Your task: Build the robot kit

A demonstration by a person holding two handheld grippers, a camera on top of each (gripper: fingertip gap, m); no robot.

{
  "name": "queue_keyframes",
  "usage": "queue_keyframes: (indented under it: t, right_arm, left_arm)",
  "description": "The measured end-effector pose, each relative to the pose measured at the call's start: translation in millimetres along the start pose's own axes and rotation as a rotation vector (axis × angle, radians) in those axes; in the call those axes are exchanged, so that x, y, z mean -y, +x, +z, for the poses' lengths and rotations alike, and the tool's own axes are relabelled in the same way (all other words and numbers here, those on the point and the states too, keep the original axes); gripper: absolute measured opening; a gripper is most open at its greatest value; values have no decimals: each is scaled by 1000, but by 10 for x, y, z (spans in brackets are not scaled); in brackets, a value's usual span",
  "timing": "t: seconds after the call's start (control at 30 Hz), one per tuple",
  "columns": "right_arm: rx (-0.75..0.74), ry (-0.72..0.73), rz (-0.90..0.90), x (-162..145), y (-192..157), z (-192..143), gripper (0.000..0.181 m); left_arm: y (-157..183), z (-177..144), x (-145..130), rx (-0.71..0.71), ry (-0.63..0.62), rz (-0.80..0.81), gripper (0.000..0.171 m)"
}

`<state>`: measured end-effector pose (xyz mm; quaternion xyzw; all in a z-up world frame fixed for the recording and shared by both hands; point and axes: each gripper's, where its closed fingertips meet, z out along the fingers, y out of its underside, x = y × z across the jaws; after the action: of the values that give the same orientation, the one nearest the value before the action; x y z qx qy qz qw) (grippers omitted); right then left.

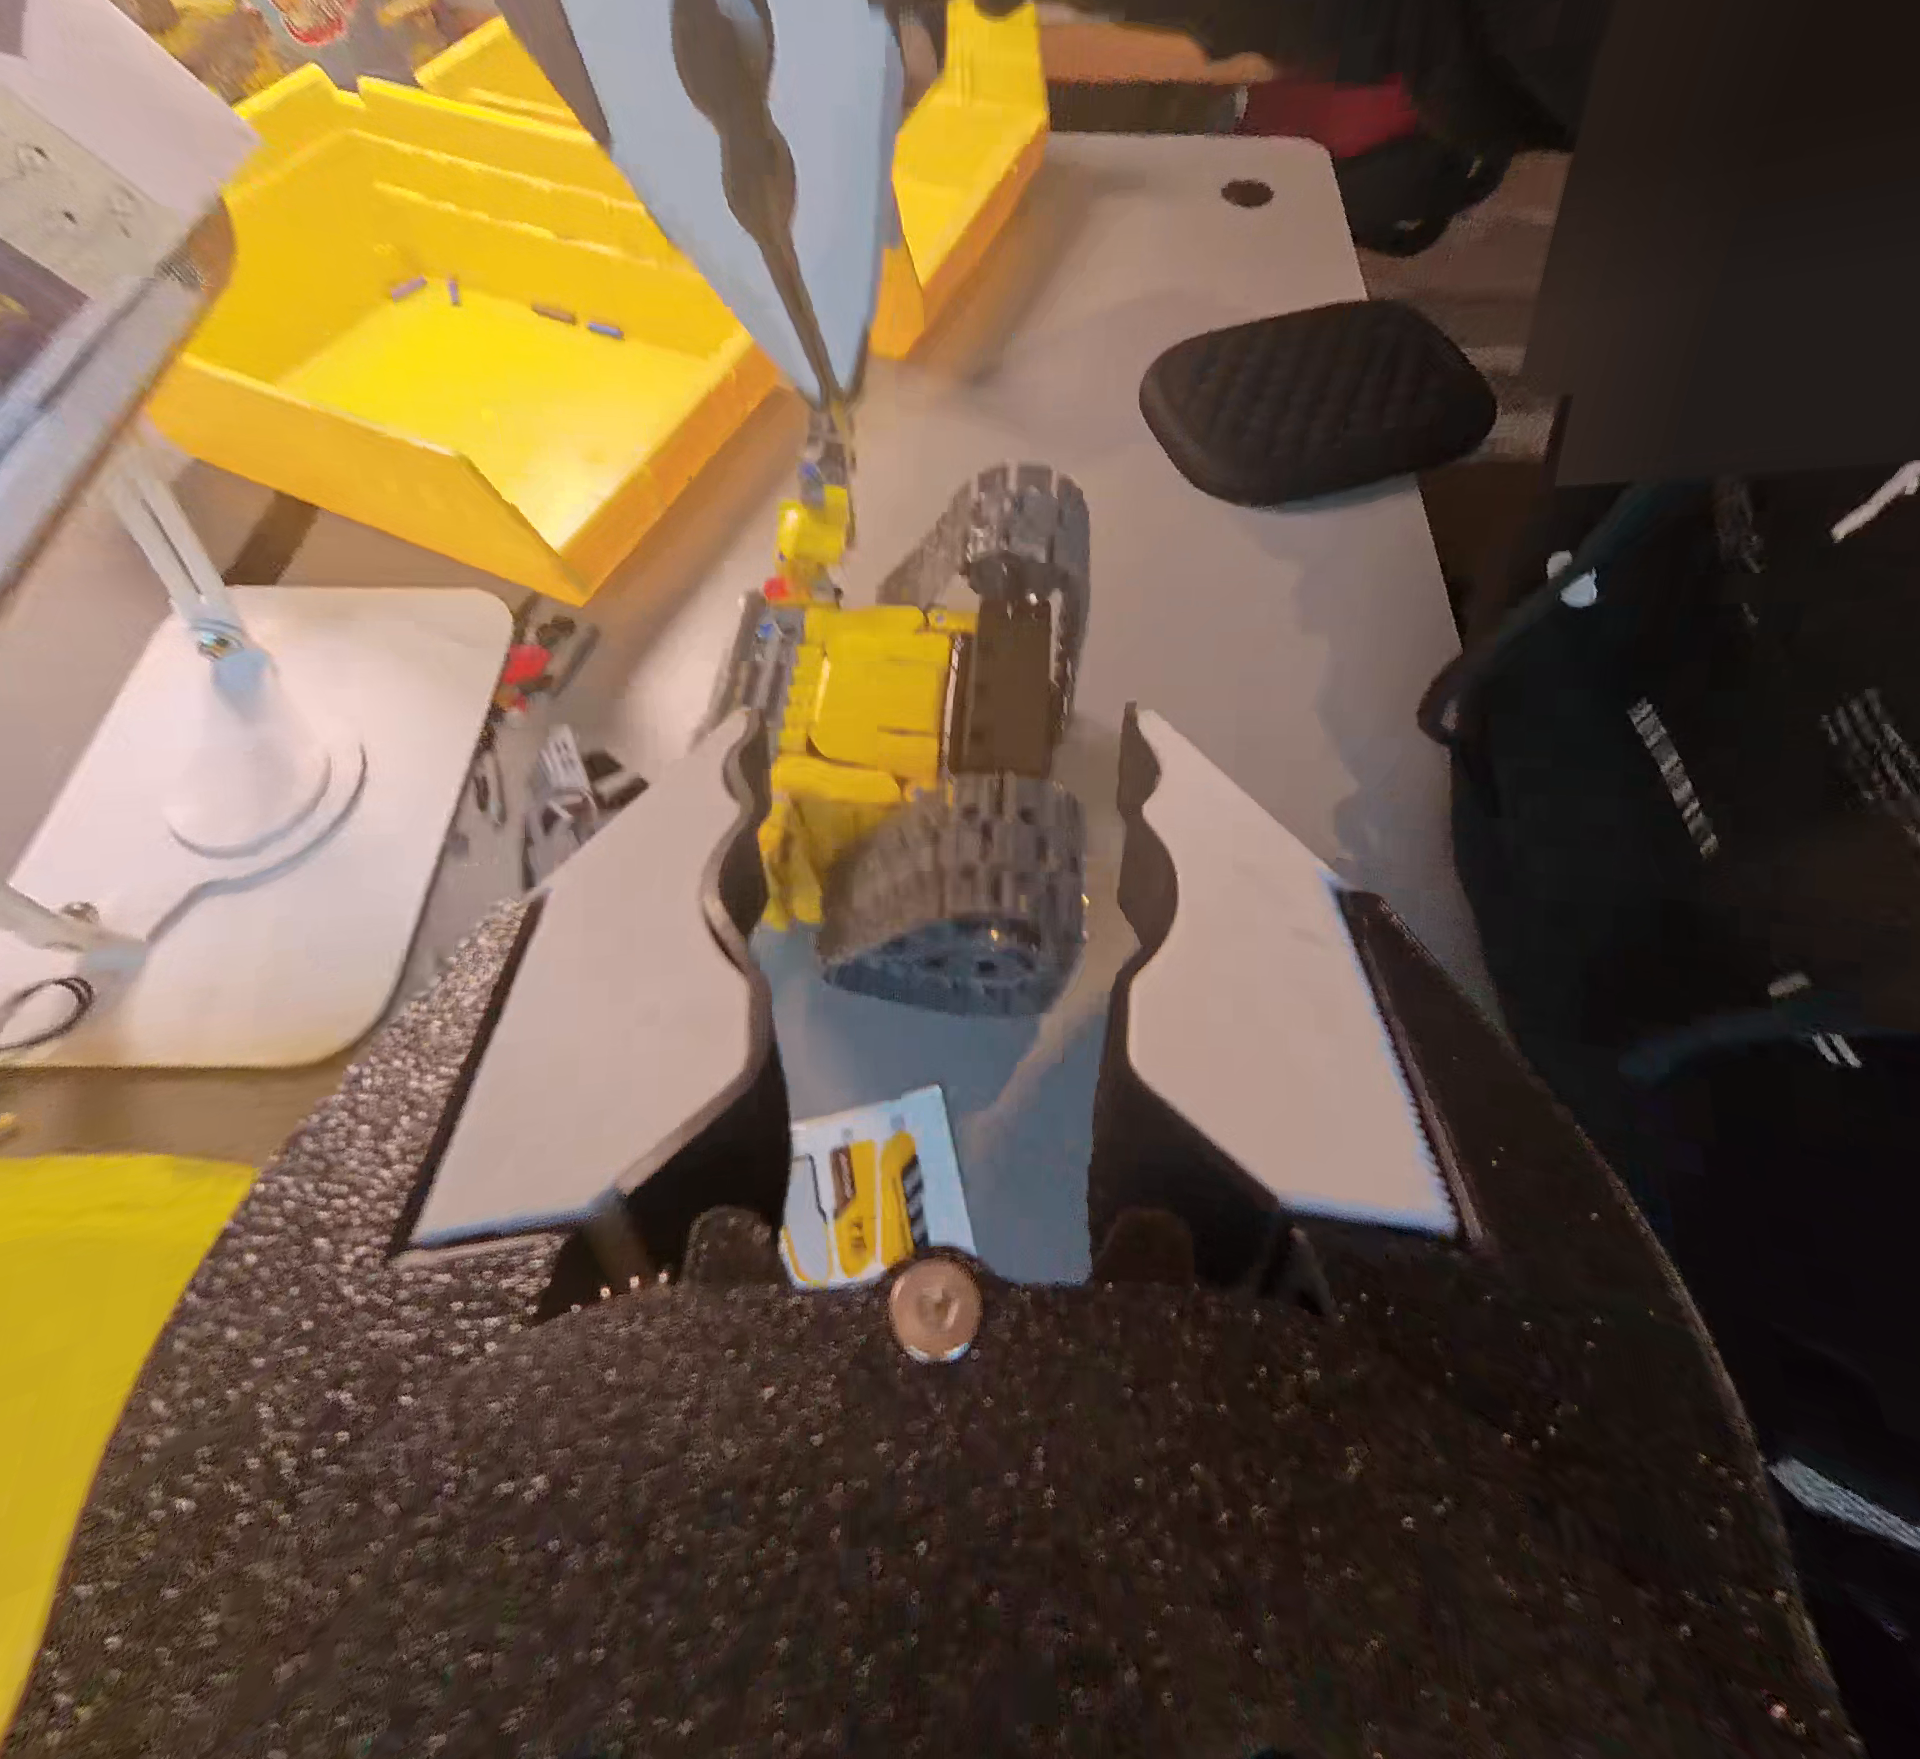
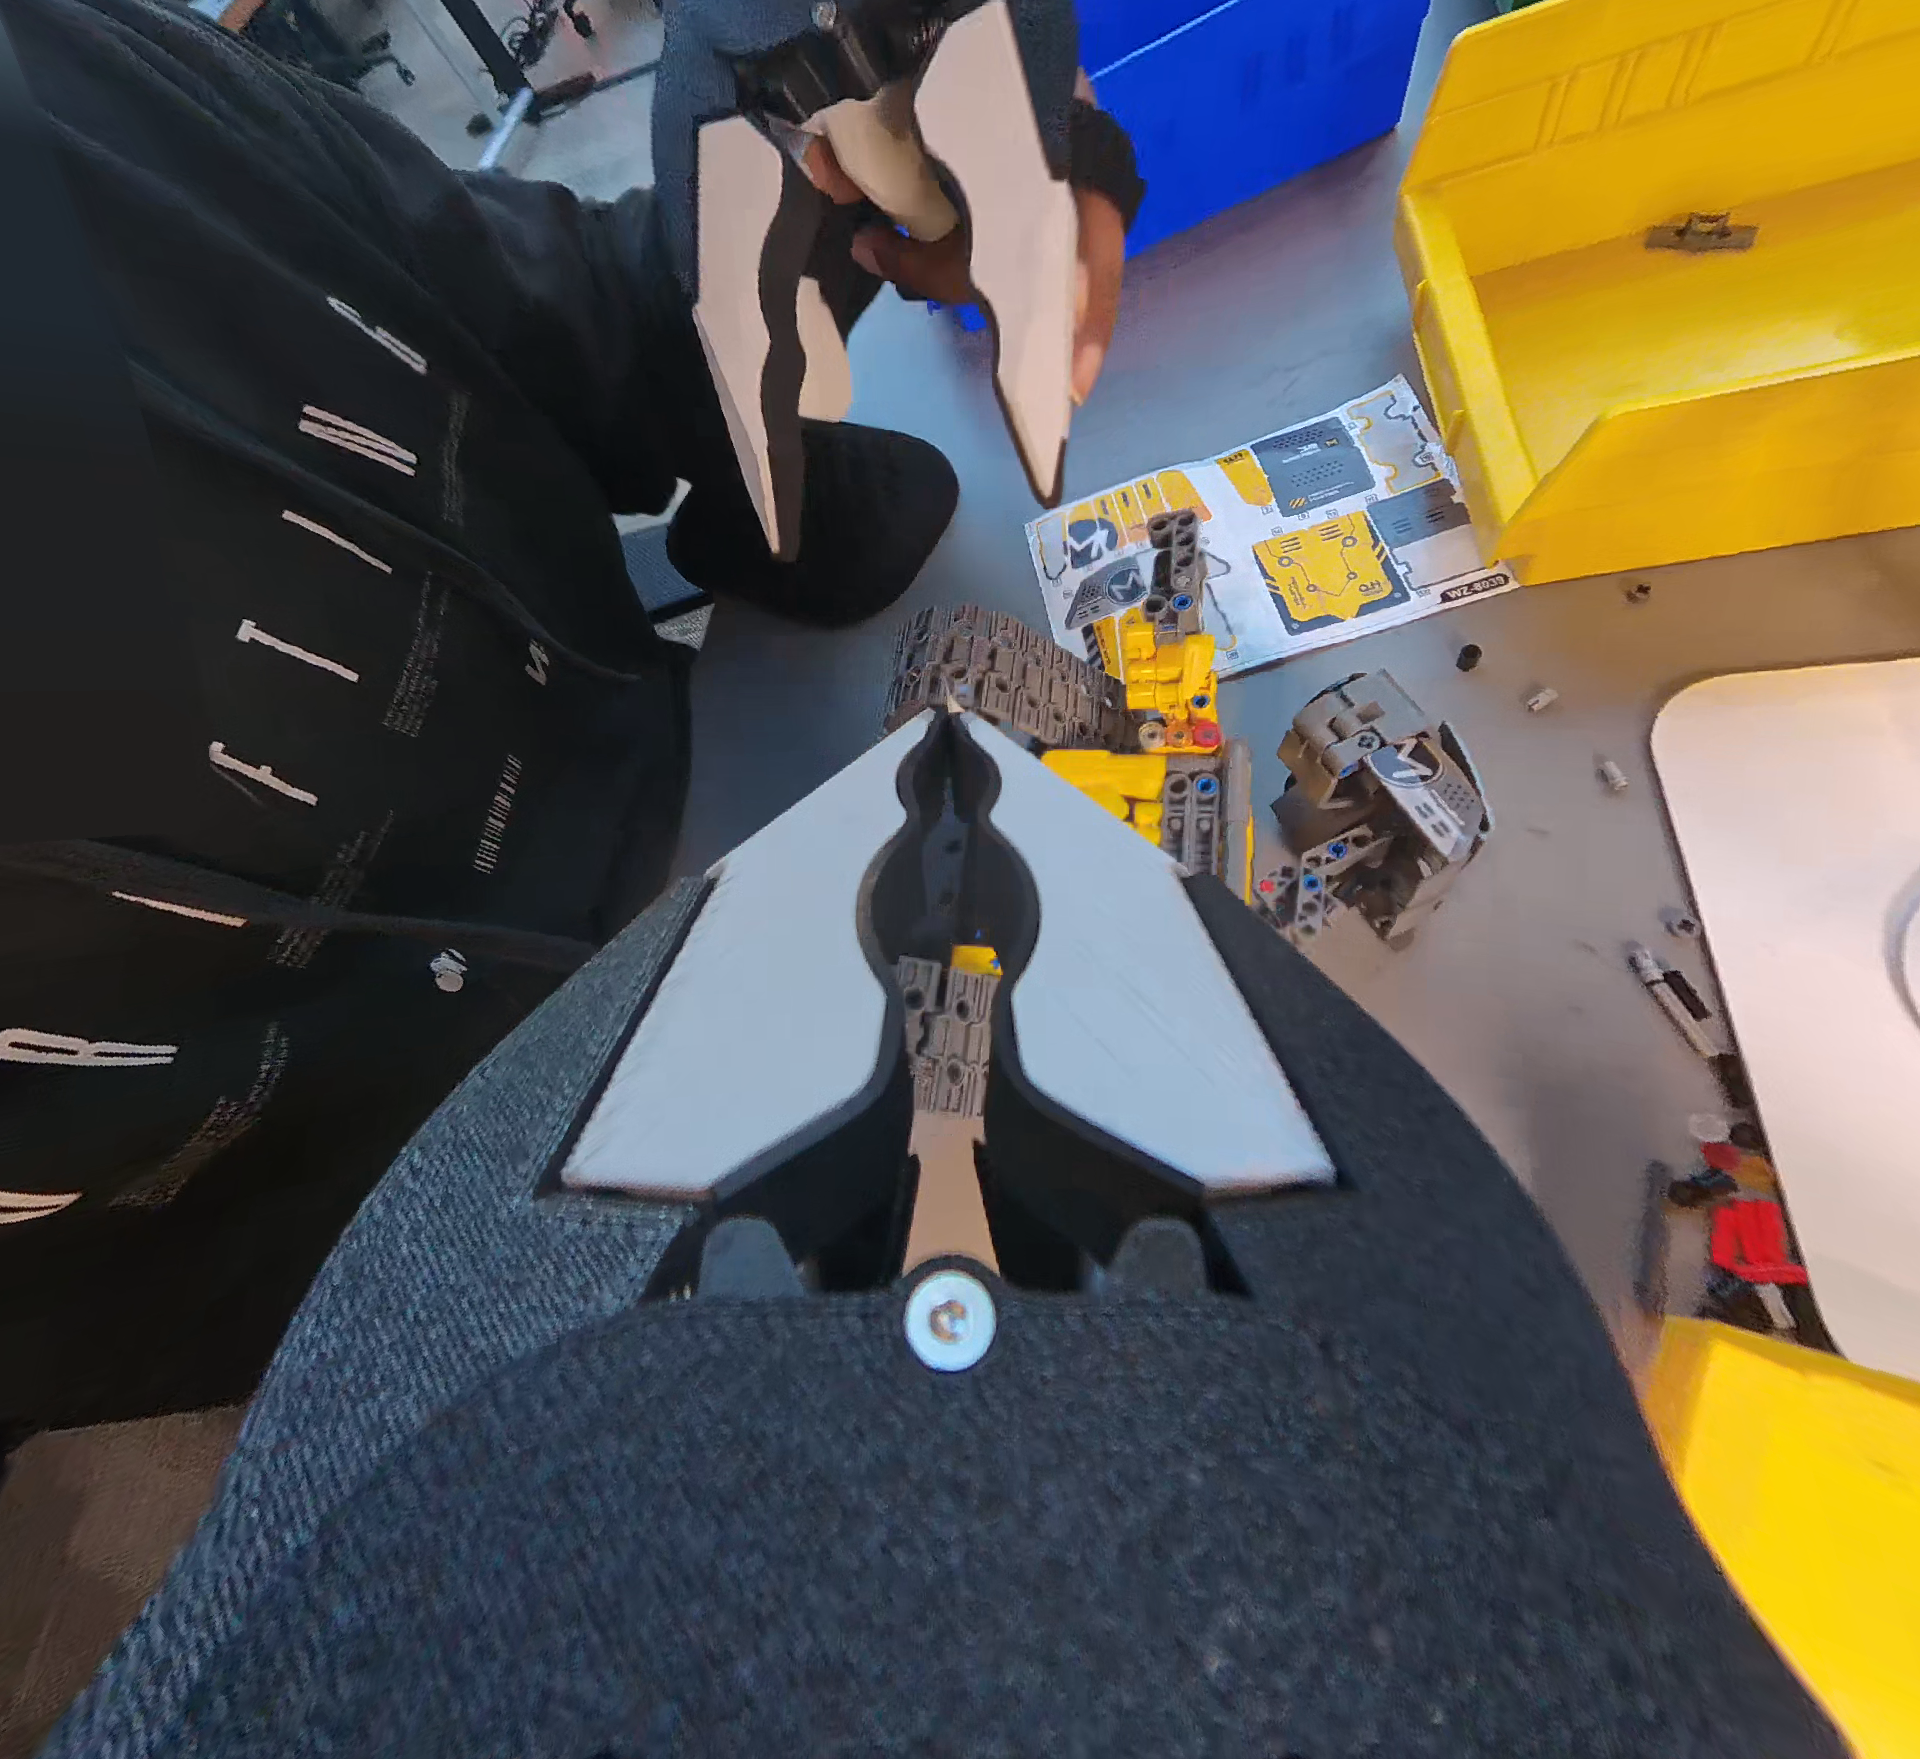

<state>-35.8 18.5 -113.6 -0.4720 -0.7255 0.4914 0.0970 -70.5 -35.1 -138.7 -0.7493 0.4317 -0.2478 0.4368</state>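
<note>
Two tools, one brick-built model, assorted loose stock on a grey worktop (image 1: 1257, 670).

1. Left tool (image 1: 940, 733): fingers spread wide, gripping nothing. The tracked yellow model (image 1: 904, 701) sits between and just ahead of its tips, the near grey track inside the gap. We see no contact on either side.

2. Right tool (image 2: 948, 712): fingers pressed together to a point. From the left wrist view the point sits at the top of the model's thin grey-and-yellow arm. We cannot tell whether a part is nipped between the tips or only touched.

3. Sticker sheet (image 2: 1257, 535): flat on the worktop beyond the right tool, partly under the model's arm.

4. Grey sub-assembly (image 2: 1382, 805): right of the right tool, just beside the model, apart from it.

5. Small loose parts (image 2: 1735, 1221): scattered to the right tool's right, near a white stand base (image 1: 239, 826).

6. Yellow bins (image 1: 468, 379): beyond the left tool, to its left. A black padded rest (image 1: 1314, 400) lies beyond it, to its right.

Hazards, in our judgement:
- The model is unbraced while the left tool is spread, so any pull or push at the arm could tip or drag it.
- The arm is a slim stack of pressed joints, and a sideways load from the closed tips could snap it off.
- A sliding model could crease the sheet or knock the sub-assembly.
- A low sweep of either tool could scatter the loose parts off the edge.
</note>
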Motion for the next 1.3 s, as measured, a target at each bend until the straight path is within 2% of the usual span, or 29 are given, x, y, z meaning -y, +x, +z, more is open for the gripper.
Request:
queue_keyframes:
  t: [0.13,0.2,0.3,0.47,0.63,0.77,0.87,0.97,1.03,1.1,1.17,1.3]
  right_arm:
    - [-18,42,21,-100,-84,-91,0]
    - [-27,57,33,-129,-96,-97,0]
    - [-27,70,47,-128,-152,-66,0]
    - [-47,51,46,-164,-313,-46,0]
    - [-33,47,70,-166,-465,50,0]
    - [35,16,139,-220,-593,280,0]
    - [110,-17,212,-318,-683,459,0]
    - [171,-39,288,-381,-720,575,0]
    - [208,-40,332,-392,-745,612,0]
    - [223,-55,370,-439,-747,646,0]
    - [234,-75,410,-492,-739,672,0]
    - [269,-86,498,-524,-711,681,0]
  left_arm:
    - [123,213,-529,70,-78,-40,71]
    - [95,370,-600,142,-72,13,73]
    - [16,536,-715,217,-136,113,59]
    - [187,547,-695,162,-101,103,57]
    - [633,559,-665,73,-61,106,57]
    - [976,616,-612,79,-47,100,57]
    - [1084,630,-603,86,-26,64,58]
    - [1159,488,-481,2,69,-19,63]
    - [1156,278,-328,-63,160,-84,64]
    - [1034,95,-208,-57,232,-117,55]
    - [881,35,-201,-26,229,-124,52]
    - [603,114,-285,40,180,-75,52]
